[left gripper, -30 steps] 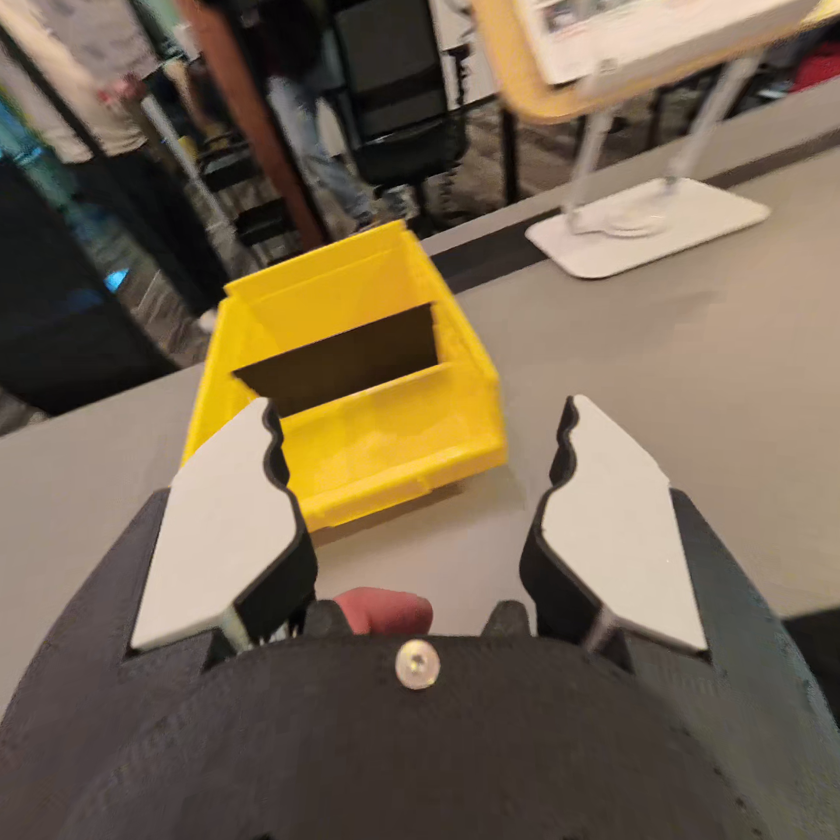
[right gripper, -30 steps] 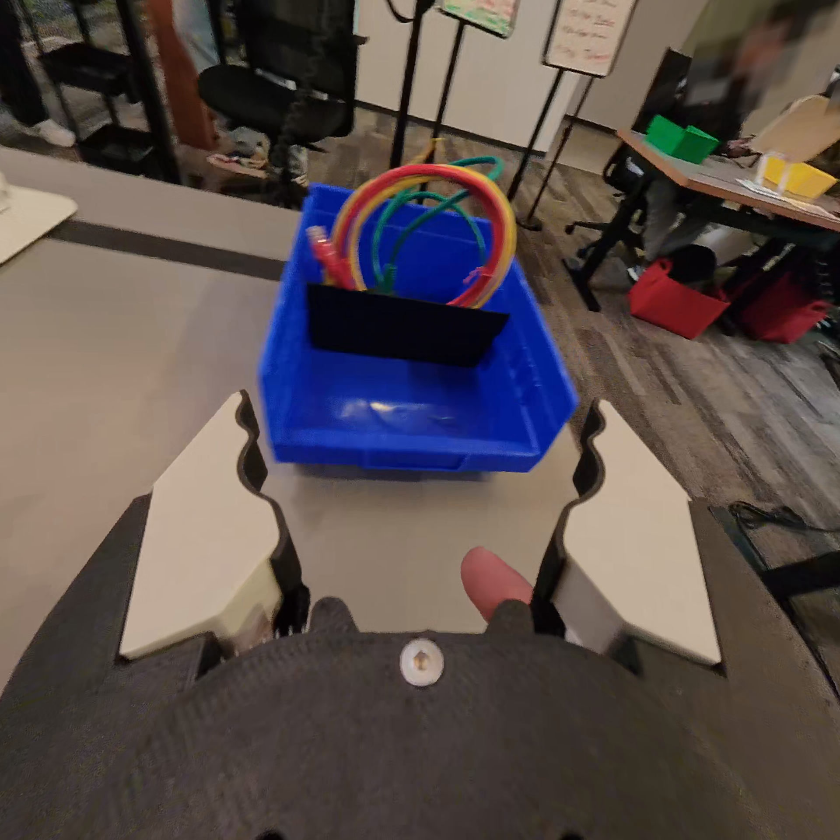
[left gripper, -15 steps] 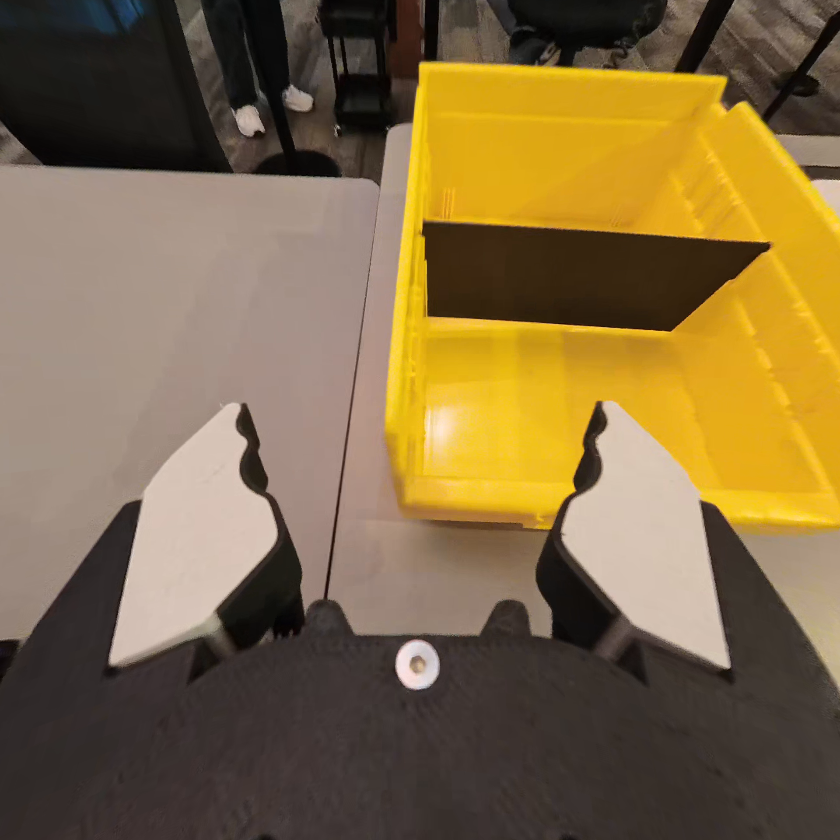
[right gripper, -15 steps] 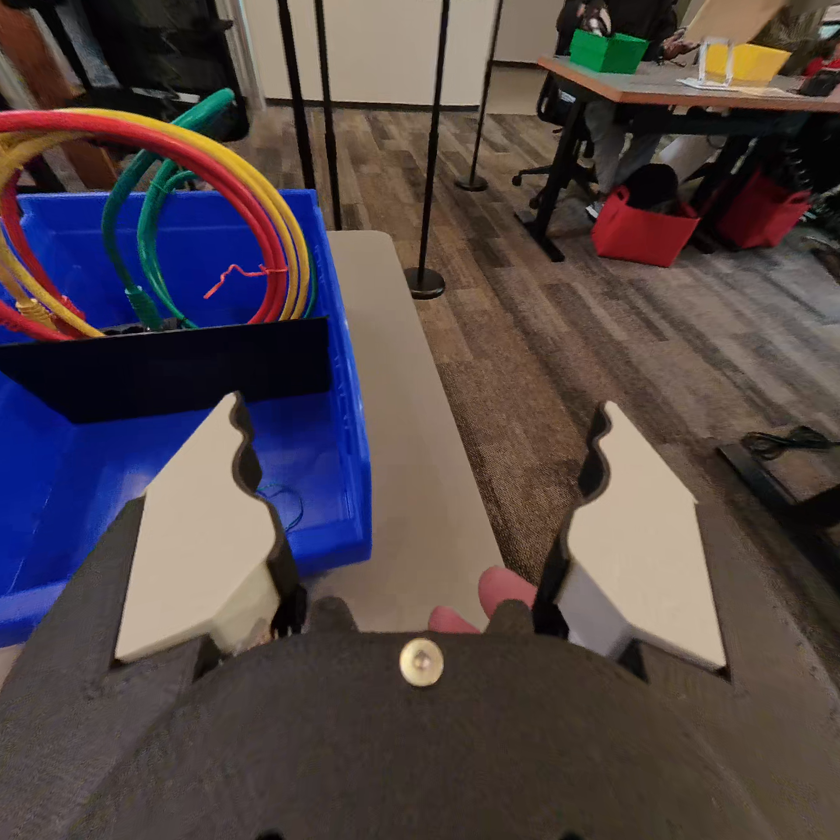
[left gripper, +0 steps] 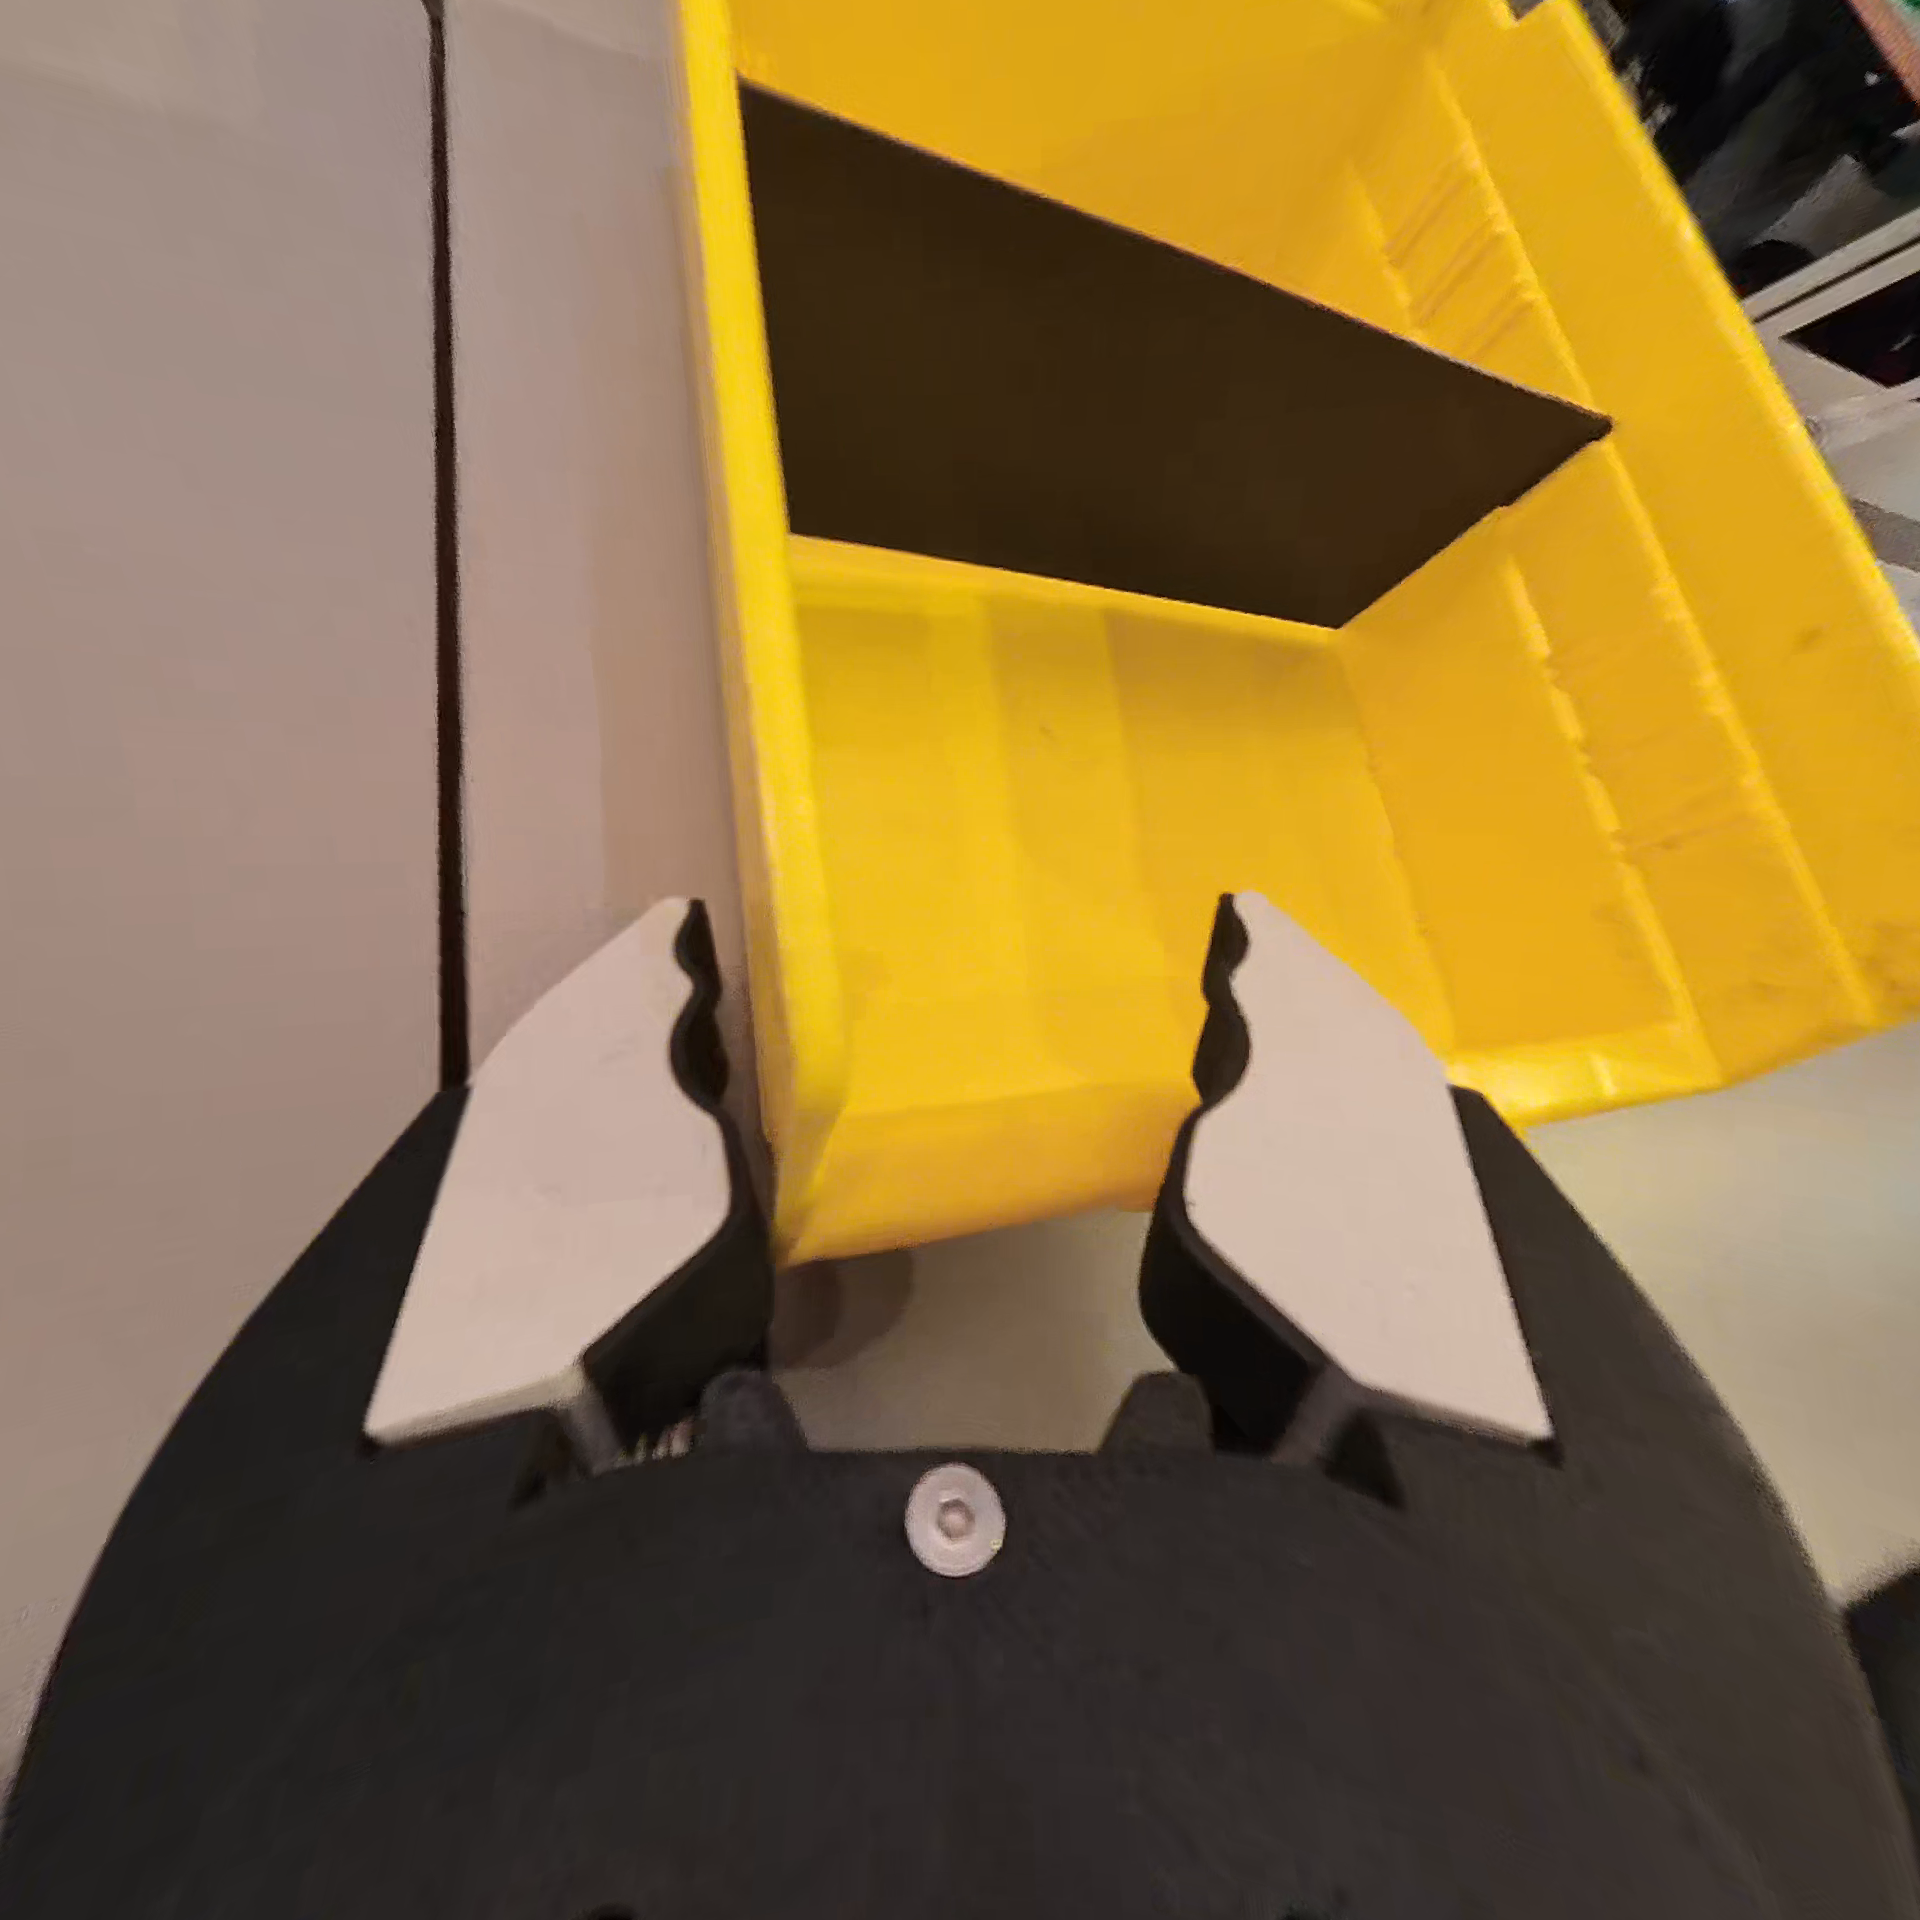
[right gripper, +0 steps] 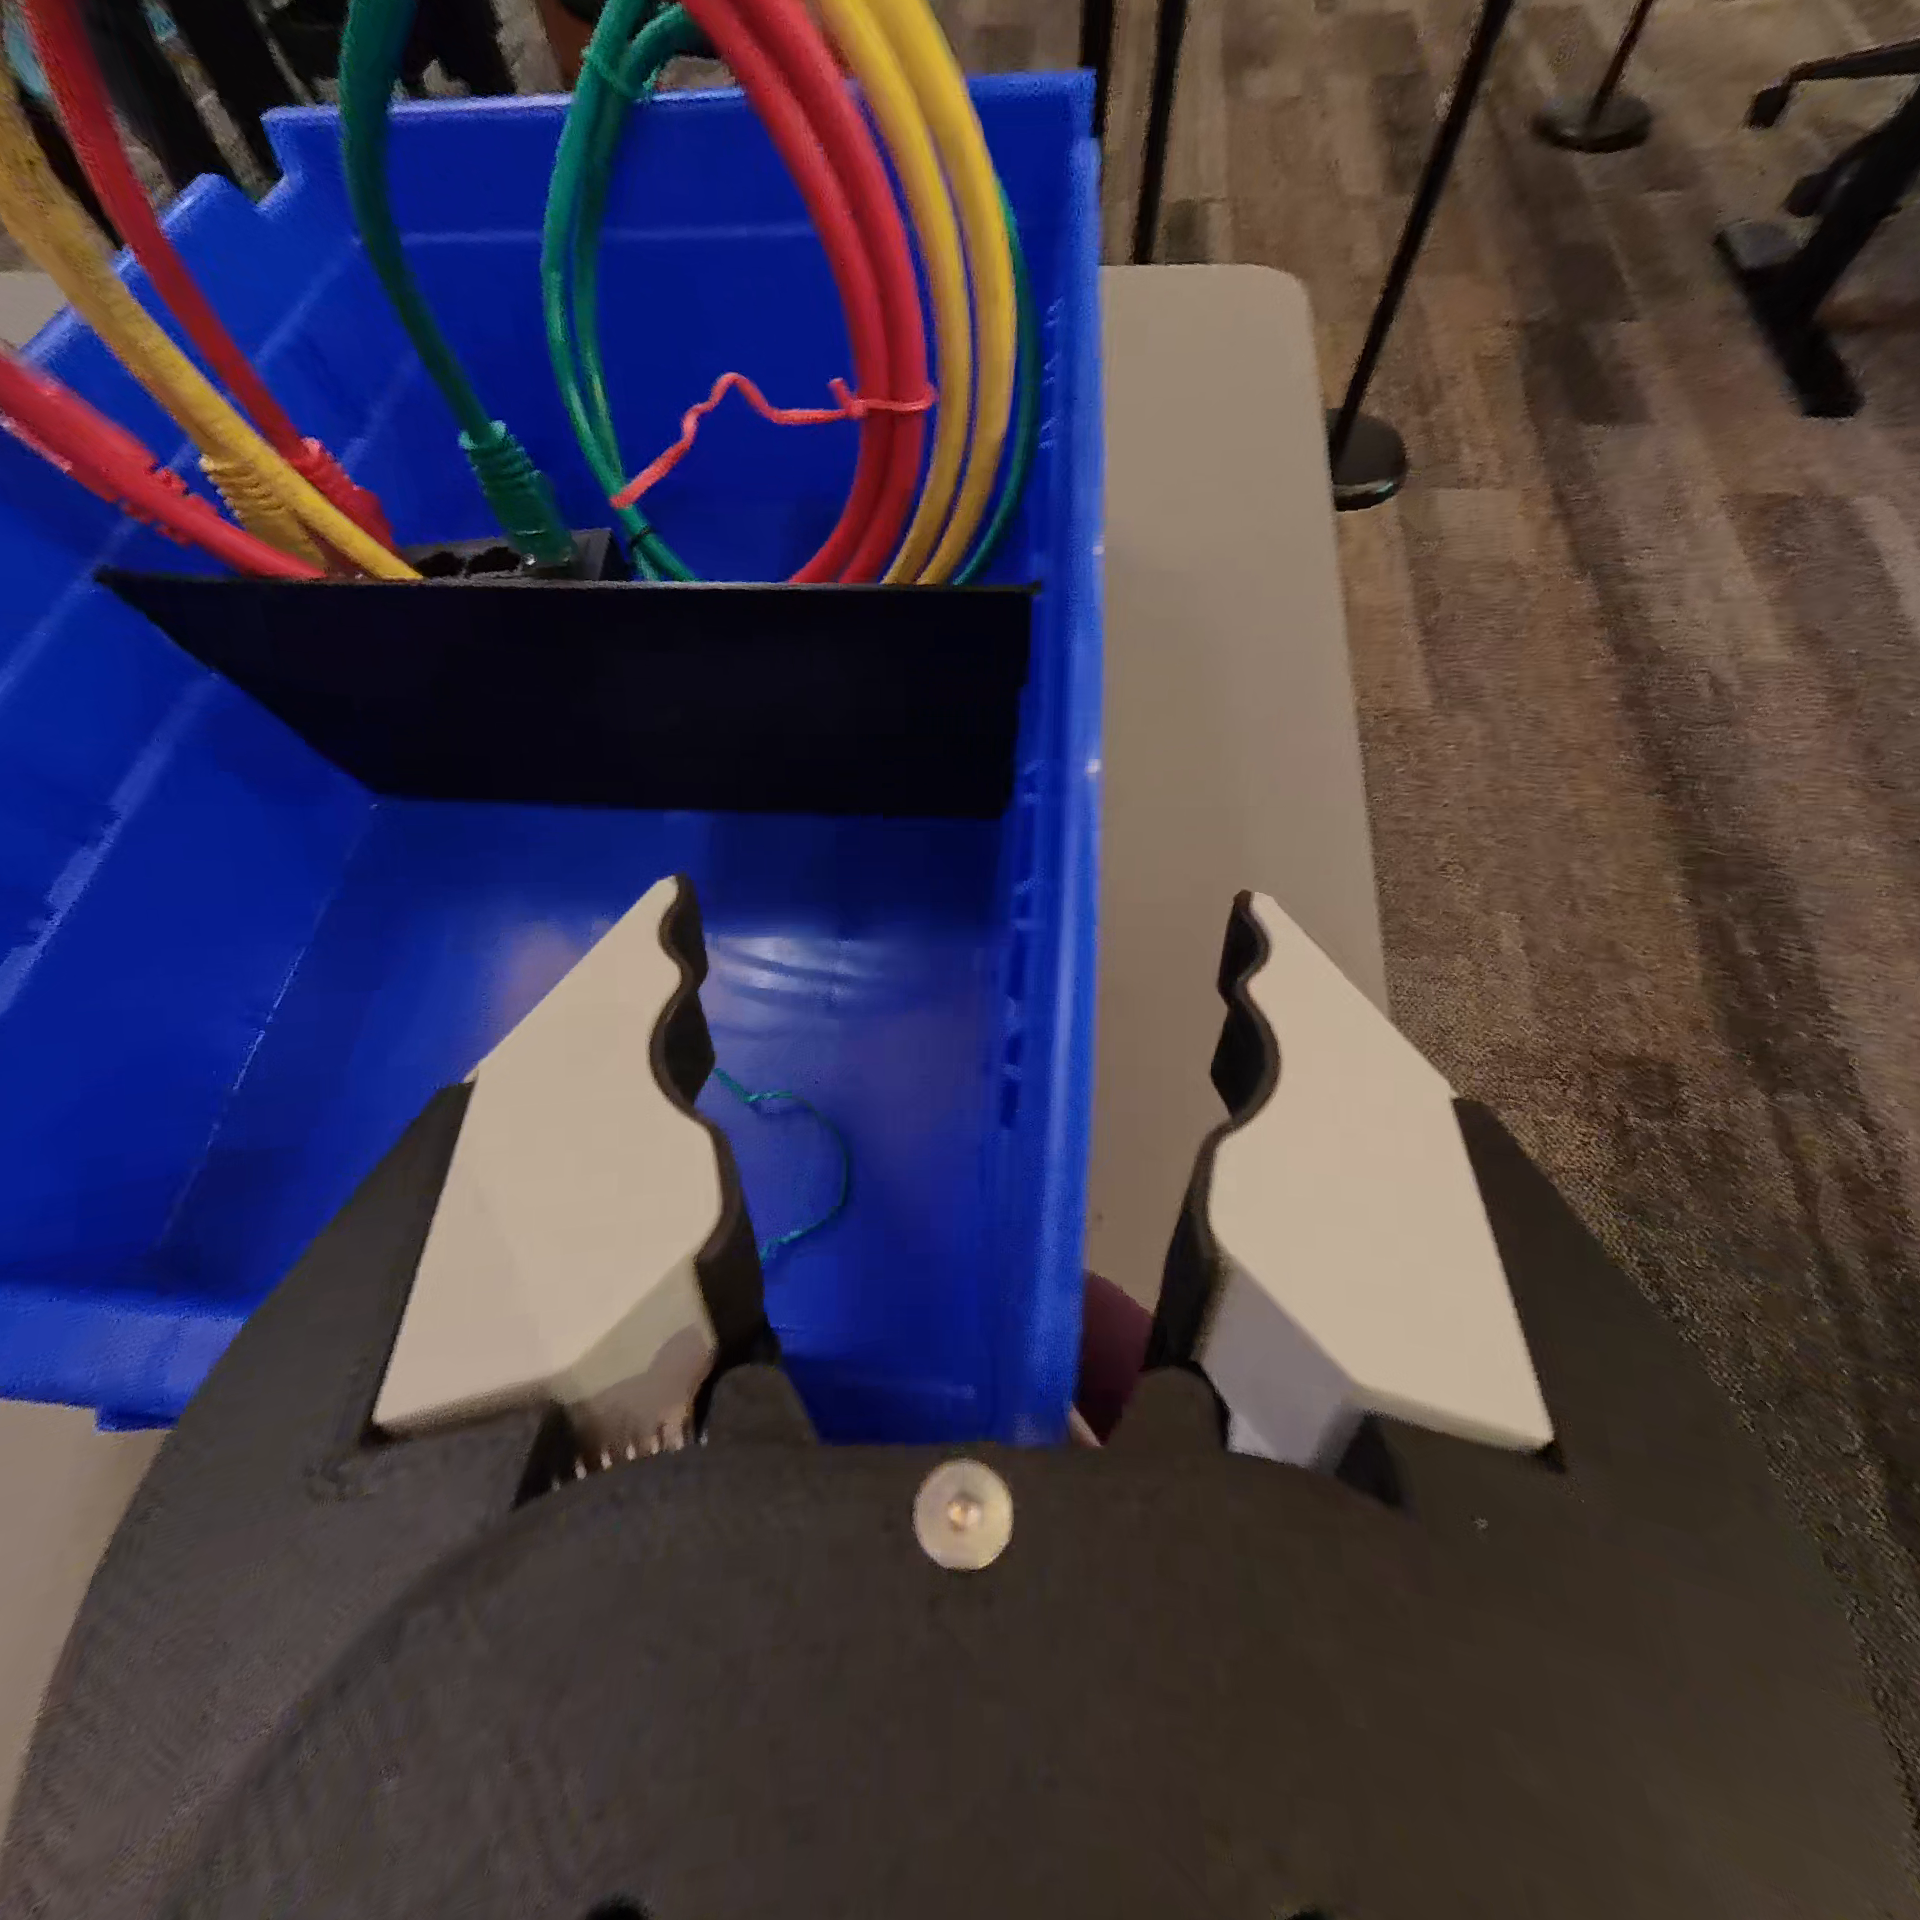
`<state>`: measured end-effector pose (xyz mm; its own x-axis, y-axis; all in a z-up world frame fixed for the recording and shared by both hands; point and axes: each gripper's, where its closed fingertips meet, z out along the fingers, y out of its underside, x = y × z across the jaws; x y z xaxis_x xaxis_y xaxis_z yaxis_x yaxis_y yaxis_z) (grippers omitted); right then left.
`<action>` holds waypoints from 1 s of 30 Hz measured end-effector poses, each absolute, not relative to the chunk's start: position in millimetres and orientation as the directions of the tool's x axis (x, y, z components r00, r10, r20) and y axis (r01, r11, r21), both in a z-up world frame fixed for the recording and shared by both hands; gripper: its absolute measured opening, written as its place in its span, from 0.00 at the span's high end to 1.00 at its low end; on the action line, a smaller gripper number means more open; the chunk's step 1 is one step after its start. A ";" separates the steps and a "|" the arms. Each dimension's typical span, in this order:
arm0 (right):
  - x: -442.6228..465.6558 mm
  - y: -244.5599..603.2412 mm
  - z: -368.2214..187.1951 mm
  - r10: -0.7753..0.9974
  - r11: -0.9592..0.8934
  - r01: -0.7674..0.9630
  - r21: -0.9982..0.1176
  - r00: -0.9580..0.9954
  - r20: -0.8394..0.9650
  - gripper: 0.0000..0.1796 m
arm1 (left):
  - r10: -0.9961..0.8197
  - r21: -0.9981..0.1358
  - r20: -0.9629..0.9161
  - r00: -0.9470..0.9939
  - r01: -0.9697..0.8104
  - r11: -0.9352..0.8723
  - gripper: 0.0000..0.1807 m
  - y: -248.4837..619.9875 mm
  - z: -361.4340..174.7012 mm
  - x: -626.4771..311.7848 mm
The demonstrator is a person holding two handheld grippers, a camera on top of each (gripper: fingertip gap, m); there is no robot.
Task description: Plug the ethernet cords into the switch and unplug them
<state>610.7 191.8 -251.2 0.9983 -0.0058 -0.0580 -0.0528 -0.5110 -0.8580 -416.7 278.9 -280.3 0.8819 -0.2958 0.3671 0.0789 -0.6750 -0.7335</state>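
Right wrist view had your right tool (right gripper: 961, 904) spread wide, nothing between the fingers, straddling the right wall of the blue plastic bin (right gripper: 1060, 727) near its front corner. Behind the bin's black divider panel (right gripper: 623, 696) sat the black switch (right gripper: 509, 561), only its top edge w/ ports showing. Green ethernet cord (right gripper: 514, 494) looked plugged in; red ethernet cord (right gripper: 332, 483) and yellow ethernet cord (right gripper: 255, 488) ran down to it too, but can't tell if they were seated. A loose green twist tie (right gripper: 810, 1174) lay on the bin floor.

Your left tool (left gripper: 956, 914) was also spread and empty, set over the near left corner of the yellow plastic bin (left gripper: 1766, 644), which held only a black divider (left gripper: 1091, 416) on the grey tabletop (left gripper: 208, 623).

Step, I'd say: approach, pre-grasp; no cord gripped yet. Next move prob needed you to reach past the divider to a plug, pinch at the boot and press the latch tab.

No legible labels or brand marks anywhere.
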 end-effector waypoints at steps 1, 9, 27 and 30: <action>608.3 193.7 -253.1 0.006 -0.520 -0.047 -0.853 0.998 -0.058 0.48 | -0.312 -0.727 0.384 0.869 0.076 -0.683 0.56 278.4 -280.3 -413.4; 609.7 198.1 -261.8 0.026 -0.581 -0.013 -0.814 0.999 -0.034 0.61 | -0.344 -0.761 0.380 0.859 0.079 -0.644 0.87 282.6 -271.0 -411.1; 614.0 194.8 -260.2 -0.002 -0.600 0.026 -0.800 0.999 0.034 0.95 | -0.384 -0.807 0.283 0.879 0.002 -0.590 0.97 266.3 -264.4 -403.8; 604.5 189.4 -259.5 -0.001 -0.587 0.009 -0.809 1.000 0.012 0.97 | -0.390 -0.816 0.269 0.880 -0.007 -0.578 0.97 258.2 -261.9 -398.8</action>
<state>604.5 189.4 -259.5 0.9999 -0.0013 0.0125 0.0093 -0.5874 -0.8092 -398.8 258.2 -261.9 0.8804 -0.3904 0.2693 -0.0070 -0.5784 -0.8157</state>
